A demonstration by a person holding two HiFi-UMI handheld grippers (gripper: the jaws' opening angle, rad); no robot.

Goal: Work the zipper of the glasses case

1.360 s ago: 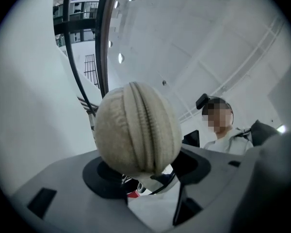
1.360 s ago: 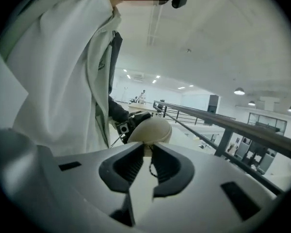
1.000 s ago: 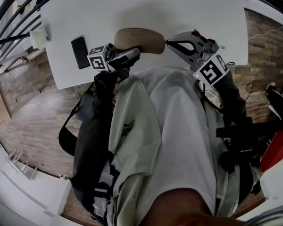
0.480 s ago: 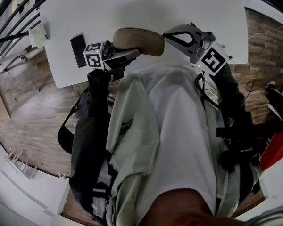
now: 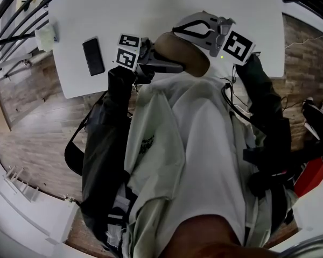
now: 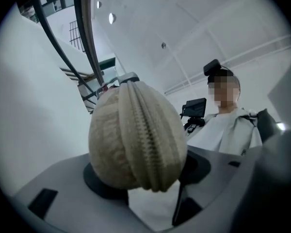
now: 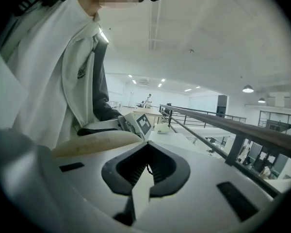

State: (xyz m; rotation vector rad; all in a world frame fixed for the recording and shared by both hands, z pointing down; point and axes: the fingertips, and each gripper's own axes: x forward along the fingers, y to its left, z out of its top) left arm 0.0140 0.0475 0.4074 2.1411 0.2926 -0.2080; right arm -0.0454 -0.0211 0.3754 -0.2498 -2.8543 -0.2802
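Note:
The tan fabric glasses case [image 5: 183,58] is held off the white table [image 5: 151,4], in front of the person's chest. My left gripper [image 5: 164,66] is shut on it, its pads pressing on both sides of one end. In the left gripper view the case [image 6: 136,140] fills the jaws end-on, and its zipper [image 6: 148,144] faces the camera with the teeth meshed. My right gripper [image 5: 175,31] is shut at the case's far end. A thin dark tab, seemingly the zipper pull [image 7: 148,169], sits pinched between its tips, with the case [image 7: 97,142] just left of them.
A black phone [image 5: 93,56] lies on the table's left part, with a small pale object [image 5: 46,36] near the left corner. Dark railing bars [image 5: 16,15] run past the table's left edge. Wood floor [image 5: 32,128] lies below.
Both grippers and the case have shifted right and away from the body over the table's front edge. The case has turned, its right end now lower. The left gripper has swung round with it.

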